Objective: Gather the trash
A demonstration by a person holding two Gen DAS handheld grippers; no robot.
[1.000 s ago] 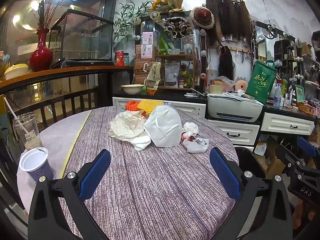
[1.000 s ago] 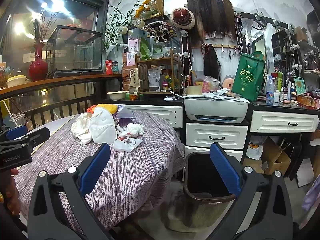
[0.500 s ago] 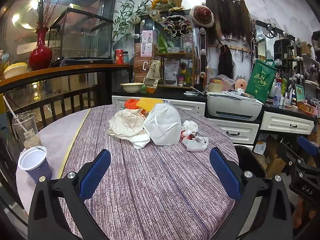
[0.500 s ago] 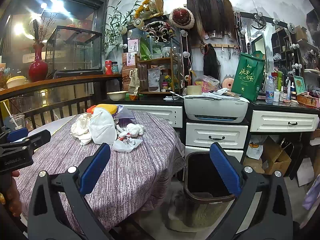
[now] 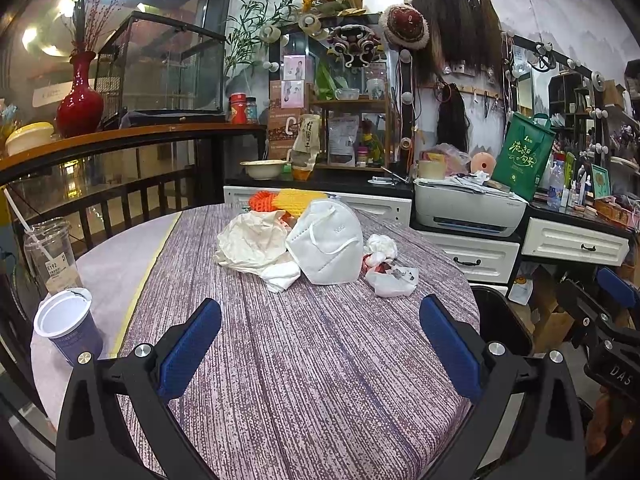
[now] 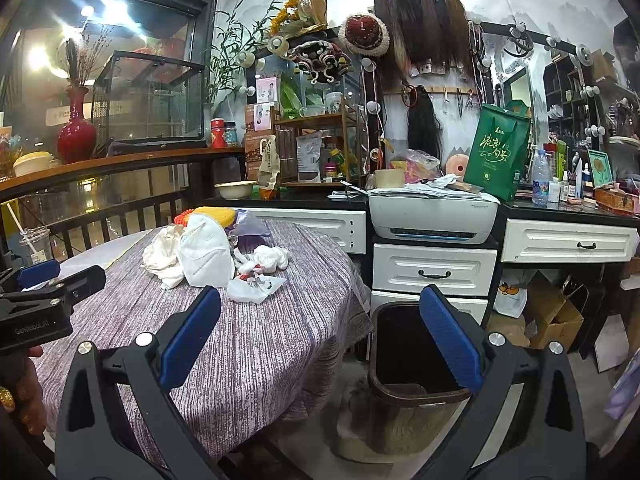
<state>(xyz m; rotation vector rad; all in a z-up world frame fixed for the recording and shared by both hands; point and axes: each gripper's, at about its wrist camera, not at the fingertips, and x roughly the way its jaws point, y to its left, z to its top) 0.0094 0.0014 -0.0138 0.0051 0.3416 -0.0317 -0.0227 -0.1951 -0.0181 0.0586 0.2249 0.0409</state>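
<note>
Item: trash heap on the round tabletop, far side. Contents: face mask, crumpled paper touching its left, tissue wad and torn wrapper to its right.

Left gripper: wide, empty, pointing straight at the heap, nearer than the other.

Right gripper: wide, empty, aimed between table edge and waste bin on the floor.

Change since earlier frame: both views nearly unchanged; heap undisturbed.

Bare tablecloth before trash heap, cups left (seemingly clear)
</note>
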